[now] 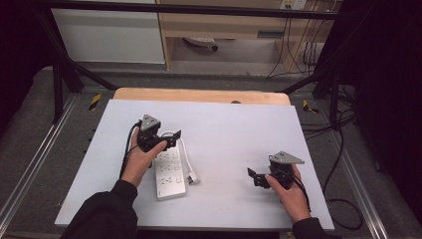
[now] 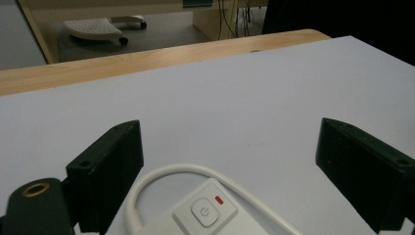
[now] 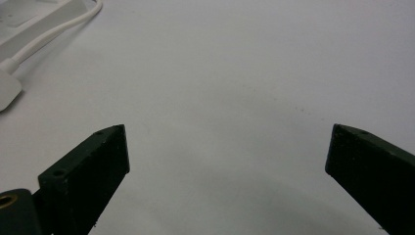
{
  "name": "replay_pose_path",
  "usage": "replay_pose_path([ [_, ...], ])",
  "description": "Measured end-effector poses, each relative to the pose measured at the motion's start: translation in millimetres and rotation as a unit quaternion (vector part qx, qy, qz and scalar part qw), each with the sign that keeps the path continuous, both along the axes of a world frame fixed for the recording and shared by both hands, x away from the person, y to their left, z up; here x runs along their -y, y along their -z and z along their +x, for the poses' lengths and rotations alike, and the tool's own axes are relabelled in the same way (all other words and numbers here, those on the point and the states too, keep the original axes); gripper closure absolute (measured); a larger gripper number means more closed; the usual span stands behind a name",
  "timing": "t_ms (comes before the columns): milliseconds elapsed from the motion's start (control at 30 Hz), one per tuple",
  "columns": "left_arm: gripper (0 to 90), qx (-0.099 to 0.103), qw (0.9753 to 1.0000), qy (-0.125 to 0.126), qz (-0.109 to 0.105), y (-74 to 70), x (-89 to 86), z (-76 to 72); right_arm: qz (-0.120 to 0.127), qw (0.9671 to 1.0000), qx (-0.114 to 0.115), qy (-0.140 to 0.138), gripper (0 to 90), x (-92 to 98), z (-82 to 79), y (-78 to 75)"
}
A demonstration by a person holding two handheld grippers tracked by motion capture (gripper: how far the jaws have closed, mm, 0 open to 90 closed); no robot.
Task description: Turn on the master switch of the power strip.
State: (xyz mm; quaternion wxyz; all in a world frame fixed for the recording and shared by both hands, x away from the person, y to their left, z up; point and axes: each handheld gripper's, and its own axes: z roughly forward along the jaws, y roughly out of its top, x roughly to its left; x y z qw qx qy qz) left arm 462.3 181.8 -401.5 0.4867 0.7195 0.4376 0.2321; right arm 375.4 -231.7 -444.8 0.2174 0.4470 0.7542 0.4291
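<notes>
Where the left gripper [image 2: 230,161] gapes, power strip [image 2: 205,213] shows a power symbol.

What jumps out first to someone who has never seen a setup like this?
A white plastic power strip with its looped white cord lies left of centre on the pale sheet-covered table. The left gripper hovers open over its far end, by the power button with a red light. The right gripper waits open over bare table.

Left gripper [image 1: 165,140] held over the tabletop's left half, nearer the far edge, jaws spread wide, left hand [image 1: 141,162] wrapped behind it. Right gripper [image 1: 255,177] low near the near right corner, jaws wide apart, pointing left, right hand [image 1: 290,191] gripping from behind. Both forearms in dark sleeves.
</notes>
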Motion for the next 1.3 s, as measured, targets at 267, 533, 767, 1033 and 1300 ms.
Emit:
replay_pose_path([
  [267,6.6,0.002,0.9999,0.009,-0.011,-7.1,-3.6,-5.3,0.001,1.0,0.001,0.0,3.0,-0.4,-0.1,-0.1],
  [533,6.4,0.003,0.9998,0.007,-0.018,-12.9,-10.8,-10.3,0.002,1.0,0.003,0.001,3.0,-1.3,-0.2,-0.4],
  [767,6.4,-0.002,0.9998,0.008,-0.02,-17.0,-17.4,-15.7,0.002,1.0,0.002,0.0,3.1,-1.3,0.0,-0.5],
  [1033,6.3,0.001,0.9997,0.006,-0.025,-21.2,-24.7,-20.8,0.002,1.0,0.003,0.001,2.9,-1.3,0.1,-0.4],
  [1300,6.1,0.006,0.9994,0.007,-0.032,-25.8,-30.1,-26.2,0.001,1.0,0.003,0.001,2.9,-1.2,0.2,-0.5],
])
